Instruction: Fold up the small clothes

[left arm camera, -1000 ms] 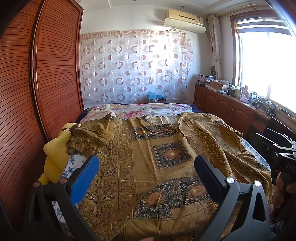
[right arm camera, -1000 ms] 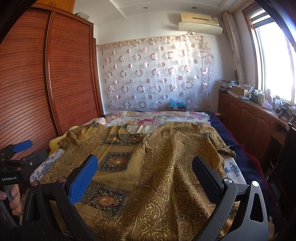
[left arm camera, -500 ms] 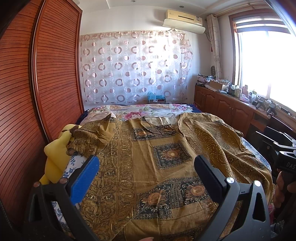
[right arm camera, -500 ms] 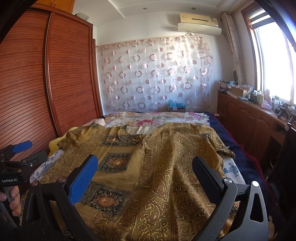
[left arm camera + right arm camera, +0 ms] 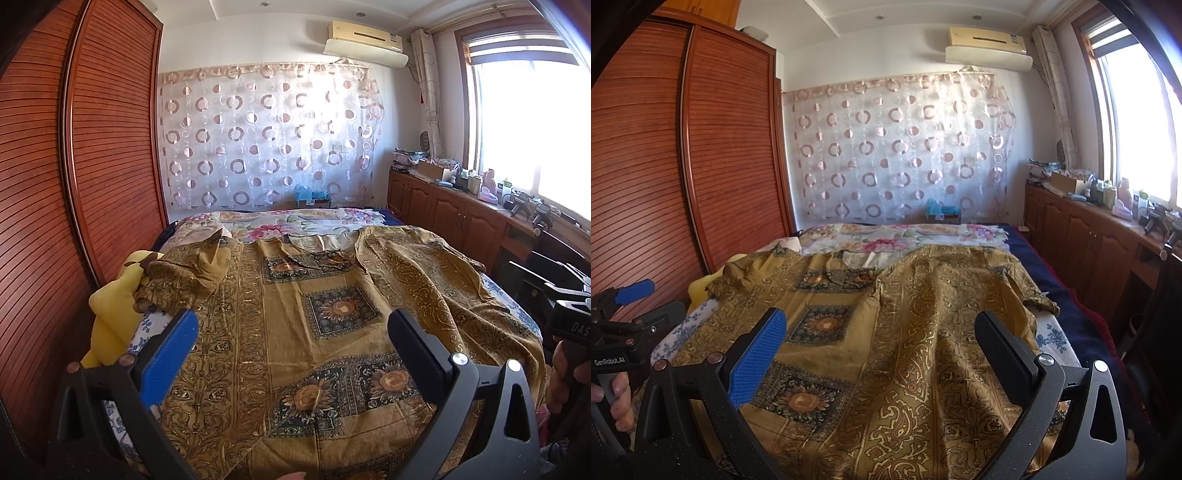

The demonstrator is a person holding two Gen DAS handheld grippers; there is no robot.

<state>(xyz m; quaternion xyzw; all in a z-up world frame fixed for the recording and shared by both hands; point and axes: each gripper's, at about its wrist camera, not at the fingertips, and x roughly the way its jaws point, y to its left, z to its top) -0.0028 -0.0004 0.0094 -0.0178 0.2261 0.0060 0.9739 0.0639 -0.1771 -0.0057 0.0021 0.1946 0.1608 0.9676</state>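
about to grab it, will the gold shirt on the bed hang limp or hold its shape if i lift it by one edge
Probably limp: the shirt lies in soft wrinkles and drapes over the bed edge. It looks thin, so likely light. The left sleeve is already bunched, so one open gripper would likely drag it into a heap.

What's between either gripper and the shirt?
Nothing visible. Left gripper and right gripper are both open above the shirt, which lies spread on the bed, with clear air below them.

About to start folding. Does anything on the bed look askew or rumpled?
Yes. The gold patterned garment lies unevenly: its left sleeve is bunched over a yellow plush toy, and its right half is folded over itself in a ridge.
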